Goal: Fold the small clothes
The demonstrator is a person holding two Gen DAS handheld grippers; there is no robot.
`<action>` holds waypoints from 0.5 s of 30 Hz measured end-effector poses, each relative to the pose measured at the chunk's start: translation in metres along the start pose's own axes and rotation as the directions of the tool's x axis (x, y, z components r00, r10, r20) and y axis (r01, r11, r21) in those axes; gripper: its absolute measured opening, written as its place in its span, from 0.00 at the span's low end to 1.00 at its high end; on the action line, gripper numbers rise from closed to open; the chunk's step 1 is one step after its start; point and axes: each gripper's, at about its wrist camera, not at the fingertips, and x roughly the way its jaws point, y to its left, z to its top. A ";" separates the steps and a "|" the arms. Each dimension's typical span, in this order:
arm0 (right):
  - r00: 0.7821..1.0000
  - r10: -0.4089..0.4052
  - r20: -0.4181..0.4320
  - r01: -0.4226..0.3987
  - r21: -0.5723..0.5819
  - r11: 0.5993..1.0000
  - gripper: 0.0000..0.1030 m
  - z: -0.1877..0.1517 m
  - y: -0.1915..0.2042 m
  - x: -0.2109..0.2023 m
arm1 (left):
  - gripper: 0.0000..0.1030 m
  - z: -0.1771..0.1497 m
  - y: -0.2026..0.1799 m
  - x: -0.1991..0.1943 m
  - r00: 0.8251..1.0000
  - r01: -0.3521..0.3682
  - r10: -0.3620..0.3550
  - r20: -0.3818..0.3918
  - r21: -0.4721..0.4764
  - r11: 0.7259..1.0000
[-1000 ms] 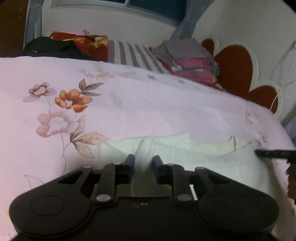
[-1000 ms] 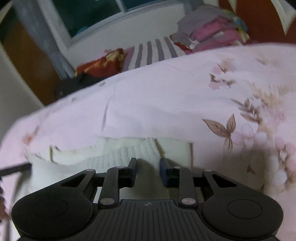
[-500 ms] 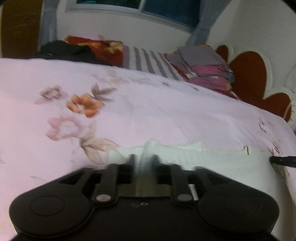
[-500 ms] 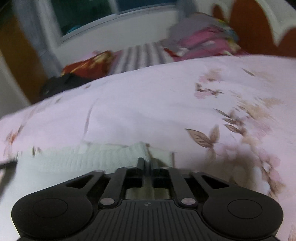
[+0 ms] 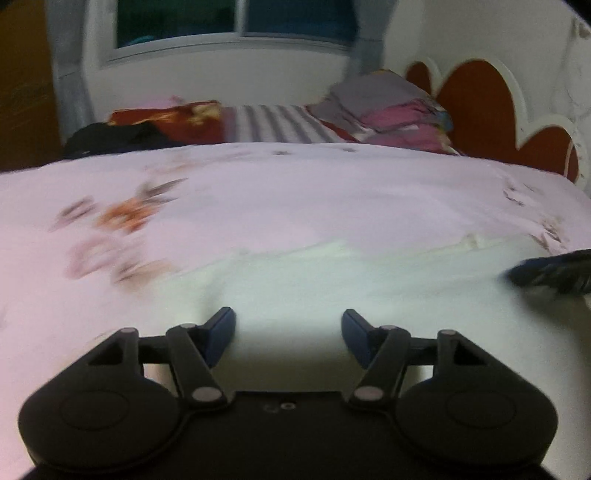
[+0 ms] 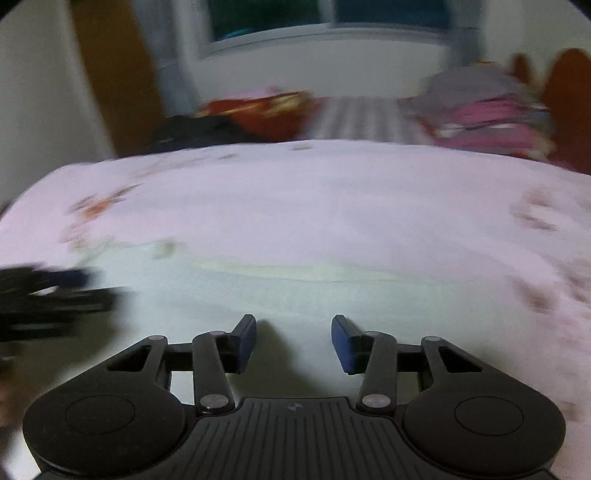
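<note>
Left wrist | left hand-held gripper (image 5: 288, 332) spread wide | garment (image 5: 369, 280) unlabelled

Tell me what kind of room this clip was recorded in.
Most likely a bedroom. The work surface is a bed with a pink floral sheet, there is a scalloped red headboard at the right, and a stack of folded clothes sits under a window.

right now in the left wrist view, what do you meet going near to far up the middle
left tool → pale garment → pink floral bedspread → striped fabric → window
</note>
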 end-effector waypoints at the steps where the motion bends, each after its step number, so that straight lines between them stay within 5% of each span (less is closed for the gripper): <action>1: 0.997 -0.080 -0.002 0.080 0.036 0.996 0.43 -0.004 -0.021 -0.004 | 0.63 -0.004 0.009 -0.004 1.000 0.008 -0.007 0.009 -0.012 1.000; 3: 0.994 -0.113 -0.008 0.114 0.098 0.989 0.43 -0.012 -0.052 -0.010 | 0.71 -0.007 0.013 -0.010 1.000 0.007 -0.007 0.010 0.007 1.000; 7: 0.989 -0.147 0.004 0.147 -0.009 0.989 0.43 -0.007 -0.034 -0.024 | 0.65 0.002 -0.003 -0.028 0.999 -0.002 0.002 0.035 0.003 1.000; 9: 0.998 -0.045 0.043 0.045 0.019 0.999 0.43 -0.008 -0.016 -0.035 | 0.65 -0.001 -0.021 -0.036 0.998 0.036 -0.036 0.057 0.010 0.999; 13: 0.996 0.086 -0.017 -0.087 -0.057 0.995 0.43 -0.023 0.033 -0.025 | 0.65 -0.008 -0.060 -0.027 0.997 0.080 -0.081 0.020 0.046 0.996; 15: 0.996 0.081 -0.029 -0.084 -0.100 0.991 0.43 -0.031 0.048 -0.018 | 0.65 -0.014 -0.072 -0.021 0.998 0.055 -0.055 -0.003 0.076 0.996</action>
